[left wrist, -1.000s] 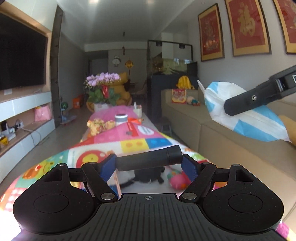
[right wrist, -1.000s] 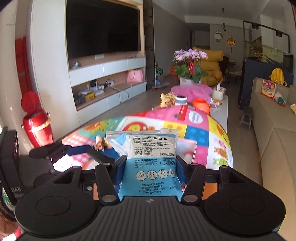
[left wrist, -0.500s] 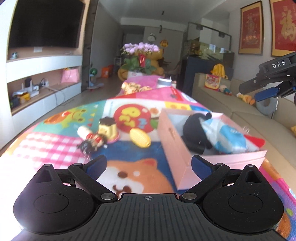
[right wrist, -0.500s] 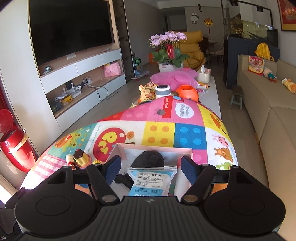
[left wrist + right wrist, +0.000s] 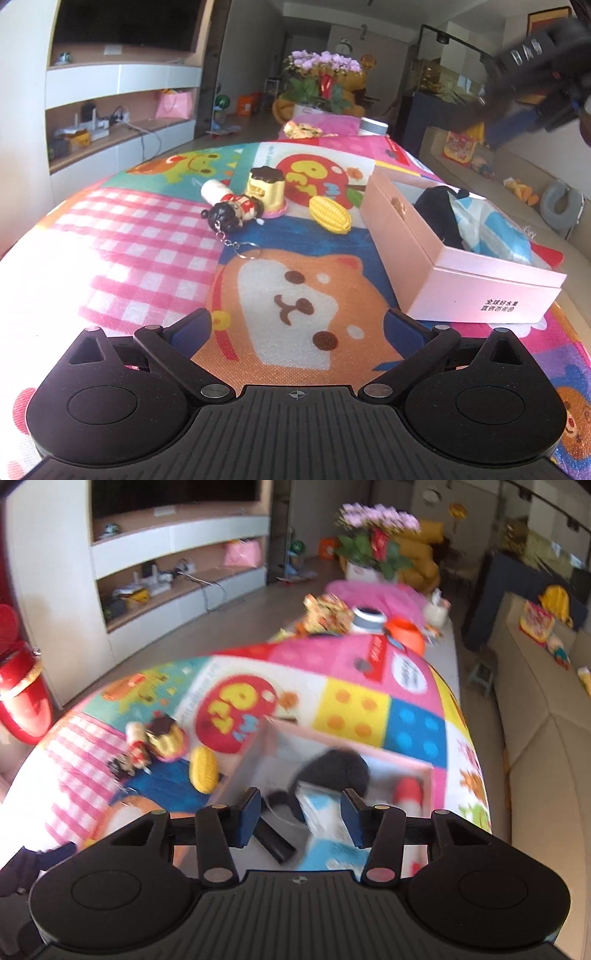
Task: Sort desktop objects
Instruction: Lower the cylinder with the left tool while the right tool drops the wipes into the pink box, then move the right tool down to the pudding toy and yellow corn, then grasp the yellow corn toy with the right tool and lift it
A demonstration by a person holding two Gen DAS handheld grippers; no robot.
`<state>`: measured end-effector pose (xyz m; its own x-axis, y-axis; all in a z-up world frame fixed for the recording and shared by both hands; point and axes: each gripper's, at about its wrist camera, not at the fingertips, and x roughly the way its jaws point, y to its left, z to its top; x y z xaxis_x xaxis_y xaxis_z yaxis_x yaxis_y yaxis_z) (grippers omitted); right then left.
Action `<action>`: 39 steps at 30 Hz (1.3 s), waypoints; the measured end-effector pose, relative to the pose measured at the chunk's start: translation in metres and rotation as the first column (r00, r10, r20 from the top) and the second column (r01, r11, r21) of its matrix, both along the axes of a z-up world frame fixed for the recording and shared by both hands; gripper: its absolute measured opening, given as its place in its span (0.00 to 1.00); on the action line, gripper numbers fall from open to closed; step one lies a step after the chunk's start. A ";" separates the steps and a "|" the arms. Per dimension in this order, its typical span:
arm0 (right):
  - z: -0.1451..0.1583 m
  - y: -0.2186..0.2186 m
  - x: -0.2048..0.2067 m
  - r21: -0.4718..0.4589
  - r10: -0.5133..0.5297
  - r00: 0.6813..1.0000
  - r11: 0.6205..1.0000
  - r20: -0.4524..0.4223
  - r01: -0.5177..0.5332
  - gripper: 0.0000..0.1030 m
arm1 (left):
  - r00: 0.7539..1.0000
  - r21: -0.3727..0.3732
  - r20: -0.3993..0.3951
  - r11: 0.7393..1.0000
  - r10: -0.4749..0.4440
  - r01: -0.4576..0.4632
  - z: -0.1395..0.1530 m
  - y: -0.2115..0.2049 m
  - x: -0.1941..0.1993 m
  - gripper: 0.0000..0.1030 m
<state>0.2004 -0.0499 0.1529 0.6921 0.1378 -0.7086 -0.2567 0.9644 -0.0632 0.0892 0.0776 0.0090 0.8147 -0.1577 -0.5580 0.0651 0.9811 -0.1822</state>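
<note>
A pink box [image 5: 476, 277] sits on the colourful mat, right of centre; it holds a black object [image 5: 437, 210], a blue-white packet [image 5: 495, 236] and something red [image 5: 550, 254]. Left of it lie a yellow corn toy [image 5: 330, 215], a yellow cup-shaped toy [image 5: 266, 190] and a doll keychain [image 5: 232, 214]. My left gripper [image 5: 297, 332] is open and empty, low over the mat. My right gripper [image 5: 297, 814] is open and empty above the box [image 5: 258, 753], over the packet [image 5: 325, 819] and a black handle [image 5: 275, 840].
Far along the table stand a white jar [image 5: 367, 618], an orange bowl [image 5: 404, 635], a pink cloth [image 5: 369, 594] and a flower pot [image 5: 317, 85]. A sofa [image 5: 546, 738] runs along the right. TV shelving [image 5: 122, 110] is on the left.
My left gripper let go of the black handle and my right gripper the blue-white packet; both now lie in the pink box. Both grippers opened; the left dropped low over the mat.
</note>
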 end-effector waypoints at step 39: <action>-0.087 0.126 0.123 -0.151 0.054 0.962 0.984 -0.266 -0.097 0.48 | 0.998 0.002 -0.049 0.999 -0.044 0.044 -0.001 -0.007 -0.006 1.00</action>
<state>0.3238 0.0760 0.0654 0.4729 0.0515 -0.8796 -0.3567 0.9240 -0.1377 0.0829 0.0706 0.0083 0.7786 -0.1911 -0.5978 0.0995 0.9781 -0.1831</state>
